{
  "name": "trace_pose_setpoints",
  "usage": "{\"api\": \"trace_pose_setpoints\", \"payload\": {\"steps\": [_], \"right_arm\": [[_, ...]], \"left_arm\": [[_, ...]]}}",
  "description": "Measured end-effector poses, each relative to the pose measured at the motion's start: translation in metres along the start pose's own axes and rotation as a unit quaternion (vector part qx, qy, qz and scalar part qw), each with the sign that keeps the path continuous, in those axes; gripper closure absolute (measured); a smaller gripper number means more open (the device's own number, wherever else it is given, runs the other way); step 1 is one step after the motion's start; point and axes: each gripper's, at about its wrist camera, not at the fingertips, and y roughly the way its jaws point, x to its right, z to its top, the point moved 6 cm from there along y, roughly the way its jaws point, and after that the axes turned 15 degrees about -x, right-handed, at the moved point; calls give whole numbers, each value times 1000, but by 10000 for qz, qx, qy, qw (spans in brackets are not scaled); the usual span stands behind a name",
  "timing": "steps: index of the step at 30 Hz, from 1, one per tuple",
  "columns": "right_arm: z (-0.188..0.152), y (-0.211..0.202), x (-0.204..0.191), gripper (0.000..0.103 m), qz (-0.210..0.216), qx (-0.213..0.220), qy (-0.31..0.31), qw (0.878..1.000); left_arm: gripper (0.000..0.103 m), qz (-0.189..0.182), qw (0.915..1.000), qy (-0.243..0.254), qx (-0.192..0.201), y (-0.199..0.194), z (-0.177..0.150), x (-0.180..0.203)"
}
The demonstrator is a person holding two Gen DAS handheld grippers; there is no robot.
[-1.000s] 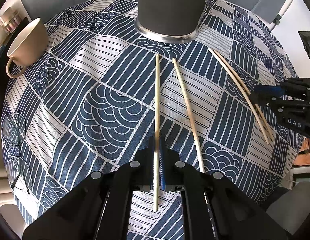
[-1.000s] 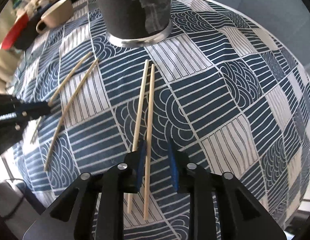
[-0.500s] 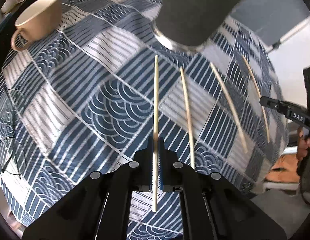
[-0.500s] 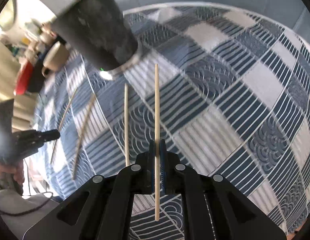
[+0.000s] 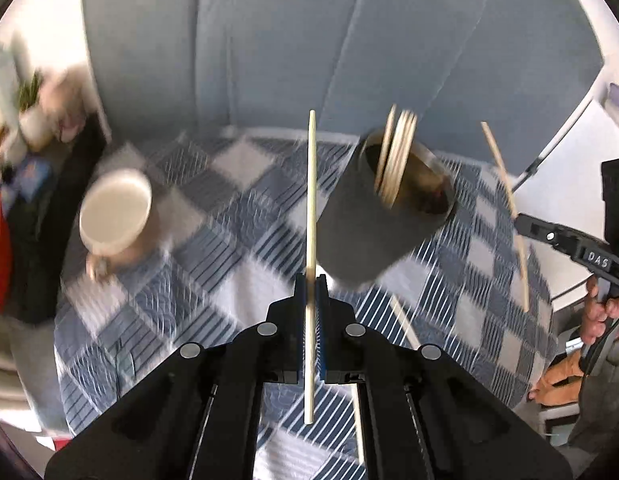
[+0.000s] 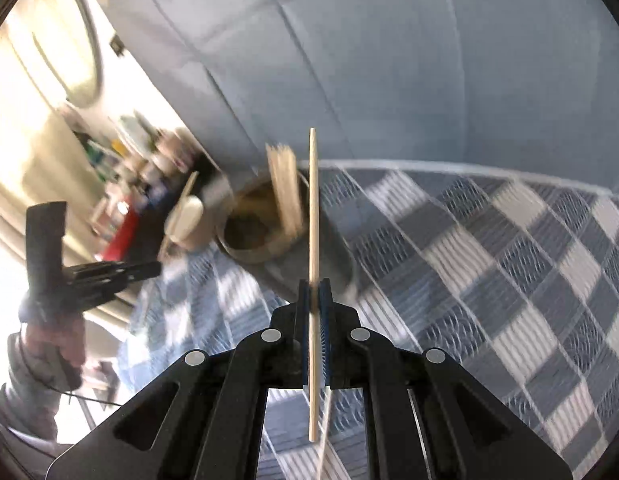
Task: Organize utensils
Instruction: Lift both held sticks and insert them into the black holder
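Note:
My left gripper [image 5: 310, 282] is shut on a pale wooden chopstick [image 5: 311, 200], lifted well above the blue patterned tablecloth [image 5: 213, 264]. Just right of the stick's tip stands the dark round holder [image 5: 373, 232] with several chopsticks [image 5: 395, 156] in it. My right gripper [image 6: 314, 286] is likewise shut on a chopstick [image 6: 314, 208], raised over the cloth with the holder [image 6: 253, 240] a little to its left. From the left wrist view the right gripper [image 5: 521, 226] shows at the right edge with its stick [image 5: 505, 188]. Two more chopsticks [image 5: 403, 322] lie on the cloth below.
A cream mug [image 5: 117, 216] stands on the cloth at the left. A grey sofa back [image 5: 309, 40] rises behind the table. A cluttered shelf with a red item [image 6: 121, 236] sits off the table's left side. A person's hand [image 5: 601, 314] holds the right gripper's handle.
Both grippers rose off the cloth, each carrying a chopstick, and tilted up towards the holder. The right jaws closed on their stick early in the second.

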Motion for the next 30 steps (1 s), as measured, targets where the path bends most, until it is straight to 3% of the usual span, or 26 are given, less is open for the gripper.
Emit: {"api": "trace_pose_setpoints", "payload": {"steps": [6,13,17,21,30], "right_arm": [[49,-12,-26,98,93,311,-359,9988],[80,3,-31,98,232,419,-483,9977],[92,12,-30,98,351,662,-582,9955],[103,26,-23,98,566,871,-496,9934],[97,57,-17,98,1002,1116,-459,9876]], "left_arm": [[98,-169,9974,345,610,-28,56,31],[98,-628,9933,456,859,-15,96,54],[98,-903,9879,648,1083,-3,104,64],[98,-1159,9828,452,1368,12,109,56],[98,-1243,9717,436,1960,36,95,47]]}}
